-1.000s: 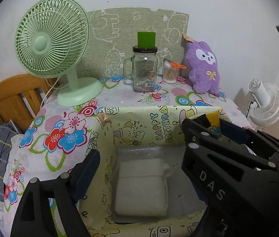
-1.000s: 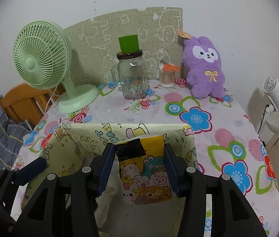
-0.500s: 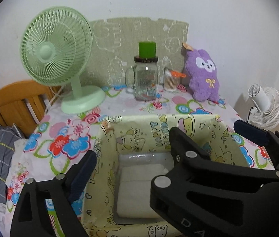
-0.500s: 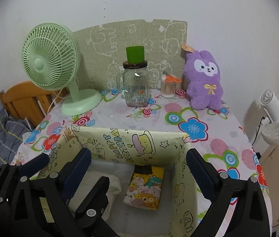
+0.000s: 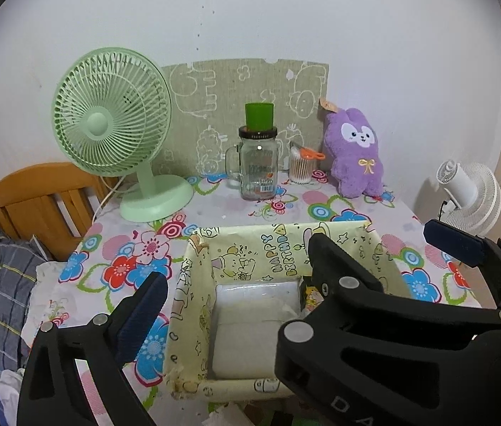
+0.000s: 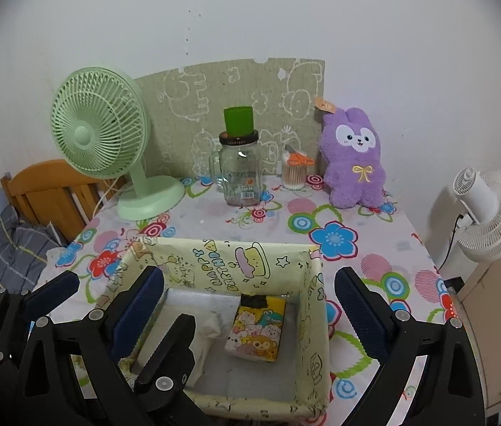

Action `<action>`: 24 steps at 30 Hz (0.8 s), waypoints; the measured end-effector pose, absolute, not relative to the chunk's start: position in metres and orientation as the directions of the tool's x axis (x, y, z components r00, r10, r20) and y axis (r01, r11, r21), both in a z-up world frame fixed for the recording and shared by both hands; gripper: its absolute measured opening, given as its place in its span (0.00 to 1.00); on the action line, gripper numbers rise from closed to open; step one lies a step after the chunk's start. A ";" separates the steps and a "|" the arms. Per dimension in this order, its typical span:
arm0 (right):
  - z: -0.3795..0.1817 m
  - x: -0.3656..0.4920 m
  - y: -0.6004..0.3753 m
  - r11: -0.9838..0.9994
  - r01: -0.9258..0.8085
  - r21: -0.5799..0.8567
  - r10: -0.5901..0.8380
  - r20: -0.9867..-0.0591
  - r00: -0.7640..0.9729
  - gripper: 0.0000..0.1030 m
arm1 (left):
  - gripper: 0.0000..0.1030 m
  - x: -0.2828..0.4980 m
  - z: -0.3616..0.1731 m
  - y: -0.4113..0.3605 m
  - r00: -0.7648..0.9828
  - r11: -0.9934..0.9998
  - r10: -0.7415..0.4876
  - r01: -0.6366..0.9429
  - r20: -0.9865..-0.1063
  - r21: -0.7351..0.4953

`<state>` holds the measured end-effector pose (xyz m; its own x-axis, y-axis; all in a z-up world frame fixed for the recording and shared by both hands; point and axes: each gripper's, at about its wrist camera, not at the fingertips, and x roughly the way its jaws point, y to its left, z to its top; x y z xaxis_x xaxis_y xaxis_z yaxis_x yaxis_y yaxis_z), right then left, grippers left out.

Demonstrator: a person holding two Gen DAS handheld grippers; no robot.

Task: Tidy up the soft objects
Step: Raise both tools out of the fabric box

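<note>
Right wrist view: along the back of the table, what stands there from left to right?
Green fan → glass mug jar → cotton swab cup → purple plush bunny.

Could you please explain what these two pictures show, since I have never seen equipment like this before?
There is no robot here. A person holds a two-finger claw in each hand, and each claw carries a wide-angle camera looking forward along its fingers. One picture comes from the left claw, the other from the right claw; the black arms with blue pads are the claws themselves. Both are open and hold nothing.

Below them, on a flowered tablecloth, stands a yellow box. Inside it lie a white pack and, to its right, a cartoon-printed pack. Behind the box, along the wall, stand a green fan, a glass jar with a green cup on it, a cotton swab holder and a purple plush. A white fan stands beside the table.
</note>
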<state>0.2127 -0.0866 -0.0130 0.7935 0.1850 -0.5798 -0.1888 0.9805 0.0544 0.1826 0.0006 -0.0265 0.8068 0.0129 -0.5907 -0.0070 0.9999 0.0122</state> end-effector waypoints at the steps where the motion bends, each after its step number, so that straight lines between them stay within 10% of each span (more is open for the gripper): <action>1: -0.011 0.210 -0.087 0.981 -0.188 0.054 0.185 -0.576 0.796 0.96 | 0.96 0.180 -0.024 0.000 0.810 1.000 0.014 -0.008 -0.587 0.013; 24: 0.022 0.139 -0.097 0.983 -0.178 0.050 0.178 -0.522 0.834 0.99 | 0.99 0.114 0.002 -0.005 0.848 1.000 0.002 0.003 -0.531 0.007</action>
<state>0.1387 -0.0968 0.0223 0.8339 0.1782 -0.5224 -0.1785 0.9827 0.0504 0.1140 -0.0053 0.0022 0.8476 0.0017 -0.5307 0.0026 1.0000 0.0073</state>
